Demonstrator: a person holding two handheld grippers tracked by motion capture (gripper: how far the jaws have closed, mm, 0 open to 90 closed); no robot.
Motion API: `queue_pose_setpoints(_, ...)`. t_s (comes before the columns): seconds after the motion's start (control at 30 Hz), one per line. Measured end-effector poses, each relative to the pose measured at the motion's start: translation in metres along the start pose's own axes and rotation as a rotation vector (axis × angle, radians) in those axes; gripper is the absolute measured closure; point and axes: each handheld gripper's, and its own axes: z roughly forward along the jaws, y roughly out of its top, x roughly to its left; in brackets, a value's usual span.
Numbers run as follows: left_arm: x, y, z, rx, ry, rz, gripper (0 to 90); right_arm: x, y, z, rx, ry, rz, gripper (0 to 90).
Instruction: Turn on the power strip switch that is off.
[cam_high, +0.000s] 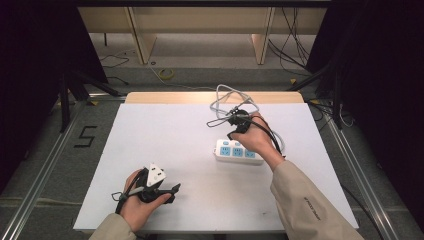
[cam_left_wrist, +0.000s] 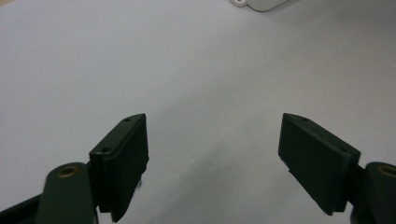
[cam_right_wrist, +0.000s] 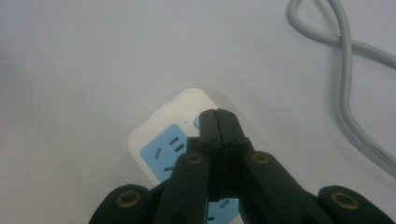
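One power strip (cam_high: 239, 152) lies lengthwise across the table; right gripper (cam_right_wrist: 218, 116) jaws closed empty, left gripper (cam_left_wrist: 212, 144) jaws wide apart.

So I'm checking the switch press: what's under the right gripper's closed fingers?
Under the right gripper lies the white power strip with blue sockets. Its fingers are shut above a small blue spot, perhaps a button; the contact point itself is covered.

White power strip (cam_high: 239, 151), blue sockets, grey cable (cam_high: 227, 98)
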Motion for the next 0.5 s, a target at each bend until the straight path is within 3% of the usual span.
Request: queue_pose_setpoints(0.5, -0.0001, 0.0003, 0.0004, -0.001, -0.002, 0.002, 24.3, -0.0018, 0.0036, 0.0079, 0.015, 0.000, 0.012, 90.0)
